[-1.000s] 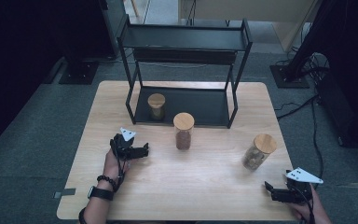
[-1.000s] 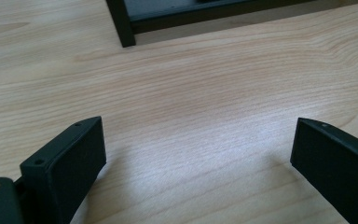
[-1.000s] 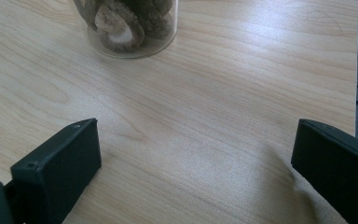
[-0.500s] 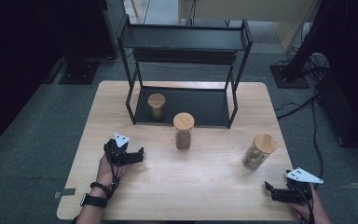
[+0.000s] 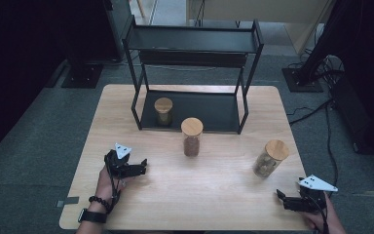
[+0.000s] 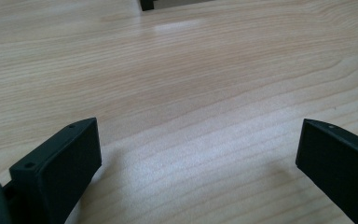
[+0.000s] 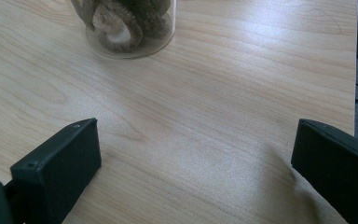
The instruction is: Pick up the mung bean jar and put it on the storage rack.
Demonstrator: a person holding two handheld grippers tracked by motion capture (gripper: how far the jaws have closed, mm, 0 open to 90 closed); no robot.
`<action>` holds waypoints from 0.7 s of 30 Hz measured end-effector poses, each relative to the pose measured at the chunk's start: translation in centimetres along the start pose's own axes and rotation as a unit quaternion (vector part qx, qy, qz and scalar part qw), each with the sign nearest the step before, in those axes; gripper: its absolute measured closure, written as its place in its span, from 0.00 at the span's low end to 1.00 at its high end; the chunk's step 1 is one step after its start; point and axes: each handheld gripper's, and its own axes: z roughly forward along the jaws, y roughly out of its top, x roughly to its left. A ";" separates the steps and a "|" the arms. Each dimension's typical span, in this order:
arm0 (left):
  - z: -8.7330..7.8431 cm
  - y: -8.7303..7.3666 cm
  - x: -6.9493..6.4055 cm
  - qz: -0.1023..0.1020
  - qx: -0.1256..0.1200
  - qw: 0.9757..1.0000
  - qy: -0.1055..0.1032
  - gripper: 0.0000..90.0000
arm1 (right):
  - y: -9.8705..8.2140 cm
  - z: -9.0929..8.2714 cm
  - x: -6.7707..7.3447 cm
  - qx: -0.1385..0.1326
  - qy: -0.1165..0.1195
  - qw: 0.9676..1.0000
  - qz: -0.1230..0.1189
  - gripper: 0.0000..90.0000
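Three glass jars with wooden lids are out. A small one (image 5: 163,111) stands on the bottom shelf of the black rack (image 5: 195,44). A taller jar of brown grains (image 5: 192,138) is at the table's middle. A third jar (image 5: 271,158) (image 7: 126,23), holding curled dried pieces, is at the right. My left gripper (image 5: 140,167) (image 6: 198,144) lies low over bare wood, left of the middle jar and apart from it. Its jaws have just been opening and stand open with nothing between them. My right gripper (image 5: 281,200) (image 7: 196,149) is open near the front right corner, short of the third jar.
The wooden table (image 5: 214,195) ends just right of my right gripper, with dark floor and cables (image 5: 331,131) beyond. The rack's legs (image 5: 137,105) stand on the table's back half.
My left gripper has drawn back toward the near left edge, away from the middle jar. The right gripper and all three jars have stayed put.
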 end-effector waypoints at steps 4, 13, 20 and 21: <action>-0.4 -0.3 0.0 0.003 0.001 1.000 -0.001 0.00 | 0.0 0.0 0.0 0.000 -0.001 1.000 0.001 0.01; -1.5 -1.3 0.4 -0.002 0.000 1.000 -0.002 0.00 | 0.0 0.0 0.0 0.000 -0.001 1.000 0.002 0.01; -2.4 -2.1 0.6 -0.005 -0.002 1.000 -0.001 0.00 | 0.0 0.0 0.0 0.000 -0.004 1.000 0.003 0.01; -2.5 -2.2 0.7 -0.005 -0.002 1.000 0.000 0.00 | 0.0 0.0 0.0 0.000 -0.005 1.000 0.003 0.01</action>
